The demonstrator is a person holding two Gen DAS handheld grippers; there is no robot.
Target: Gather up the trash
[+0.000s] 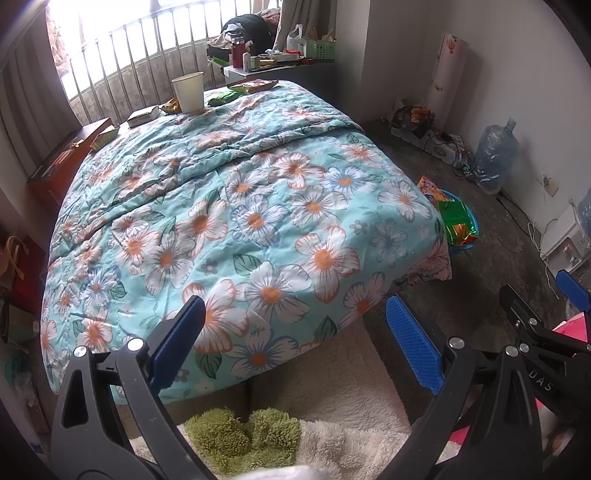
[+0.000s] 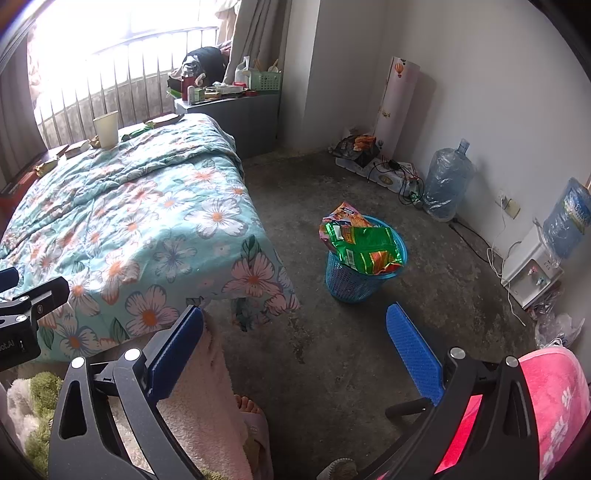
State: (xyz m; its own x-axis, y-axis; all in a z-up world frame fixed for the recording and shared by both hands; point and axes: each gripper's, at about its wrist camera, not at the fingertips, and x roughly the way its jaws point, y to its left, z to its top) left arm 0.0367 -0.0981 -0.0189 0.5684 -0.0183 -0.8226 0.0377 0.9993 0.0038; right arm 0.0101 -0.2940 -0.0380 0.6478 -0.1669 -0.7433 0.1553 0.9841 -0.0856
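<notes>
Daylight is pouring through the window (image 1: 122, 22), blowing it out to white glare in both views. The floor (image 2: 332, 350) is lying dimmer. Fisheye distortion is bending the edges, corners are vignetting black.

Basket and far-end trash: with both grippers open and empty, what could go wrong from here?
1. The basket is already overfull; the green bag sticks out above its rim, so further wrappers may slide onto the floor.
2. The paper cup stands upright on the soft quilt among wrappers; reaching there could tip it. Its contents cannot be seen.
</notes>
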